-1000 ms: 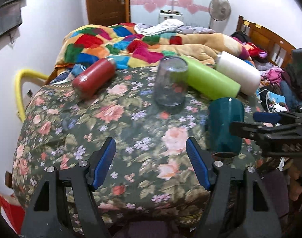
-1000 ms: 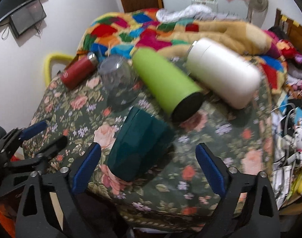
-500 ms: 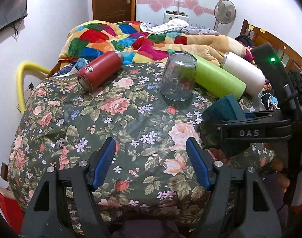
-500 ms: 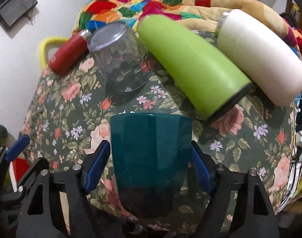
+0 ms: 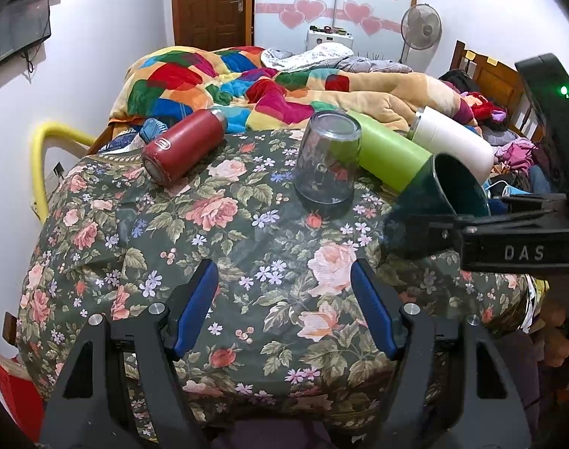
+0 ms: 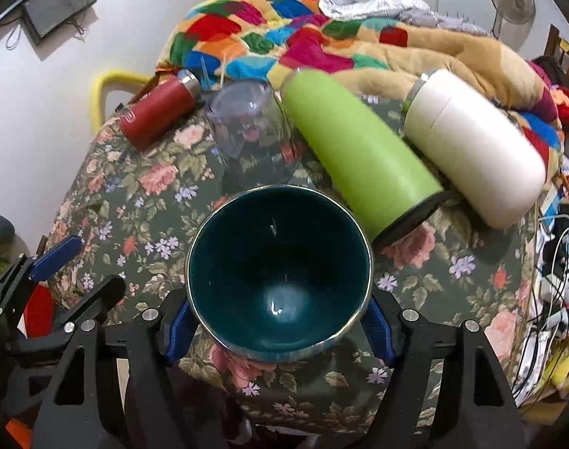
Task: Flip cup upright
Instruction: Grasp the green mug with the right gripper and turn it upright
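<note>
**Teal cup held tilted above the flowered bench**

Flowered cloth (image 5: 224, 247) covers the bench, and behind it, toward 12 o'clock, lies a bed with a patchwork blanket (image 5: 224, 78) in many colours. A standing fan (image 5: 421, 30) is at the far wall near a wardrobe with pink hearts.

In the right wrist view the right claw (image 6: 278, 318) has its blue pads pressed against both sides of the teal cup (image 6: 278, 265), so it is closed on the cup. The cup's mouth faces the camera, and its dark inside and bottom are visible. In the left wrist view the same cup (image 5: 460, 187) is at 3 o'clock, tilted, with the mouth turned up and toward the left. It appears lifted off the cloth, though the contact below it is hidden.

The left claw (image 5: 284, 310) is wide open and holds nothing; it hovers over the near part of the bench at 6 o'clock, well apart from the cup.

Four other things lie or stand on the cloth. A clear glass (image 5: 327, 161) stands upside down near the middle. Just beside it, at its 3 o'clock, a green bottle (image 5: 389, 157) lies on its side, and a white bottle (image 5: 452, 146) lies beside the green one. A red bottle (image 5: 183, 146) lies on its side at 10 o'clock, near the edge by the bed.
</note>
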The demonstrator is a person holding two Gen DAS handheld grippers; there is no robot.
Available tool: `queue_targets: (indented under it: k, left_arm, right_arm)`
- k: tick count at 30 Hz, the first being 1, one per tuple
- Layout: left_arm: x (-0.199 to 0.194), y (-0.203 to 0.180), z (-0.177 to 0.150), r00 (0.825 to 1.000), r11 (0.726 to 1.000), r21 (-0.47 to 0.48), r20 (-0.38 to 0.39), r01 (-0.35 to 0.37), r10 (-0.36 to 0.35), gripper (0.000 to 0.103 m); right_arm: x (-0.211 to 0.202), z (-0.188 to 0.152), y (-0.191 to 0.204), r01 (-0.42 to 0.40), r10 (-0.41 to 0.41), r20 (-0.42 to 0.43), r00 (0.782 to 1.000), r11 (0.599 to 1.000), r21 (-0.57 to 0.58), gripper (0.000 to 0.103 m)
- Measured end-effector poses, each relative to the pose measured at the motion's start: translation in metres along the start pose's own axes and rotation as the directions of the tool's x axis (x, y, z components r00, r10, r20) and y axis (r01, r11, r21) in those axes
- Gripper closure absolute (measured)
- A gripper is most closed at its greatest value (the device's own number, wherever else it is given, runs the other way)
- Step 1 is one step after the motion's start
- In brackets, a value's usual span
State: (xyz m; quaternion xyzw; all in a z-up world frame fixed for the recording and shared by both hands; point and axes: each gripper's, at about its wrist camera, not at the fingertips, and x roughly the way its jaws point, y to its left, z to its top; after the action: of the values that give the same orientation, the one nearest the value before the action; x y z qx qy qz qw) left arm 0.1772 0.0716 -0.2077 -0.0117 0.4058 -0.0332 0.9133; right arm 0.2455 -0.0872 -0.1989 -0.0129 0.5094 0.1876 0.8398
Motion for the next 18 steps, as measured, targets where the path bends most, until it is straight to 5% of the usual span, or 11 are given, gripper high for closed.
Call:
queue_targets:
  k: [18]
  left_arm:
    - [-0.001, 0.001, 0.001, 1.0, 1.0, -0.017, -0.009, 0.001, -0.002, 0.018]
  right_arm:
    - [0.014, -0.003, 0.011, 0.055, -0.055, -0.009, 0.998, 0.997, -0.06, 0.032]
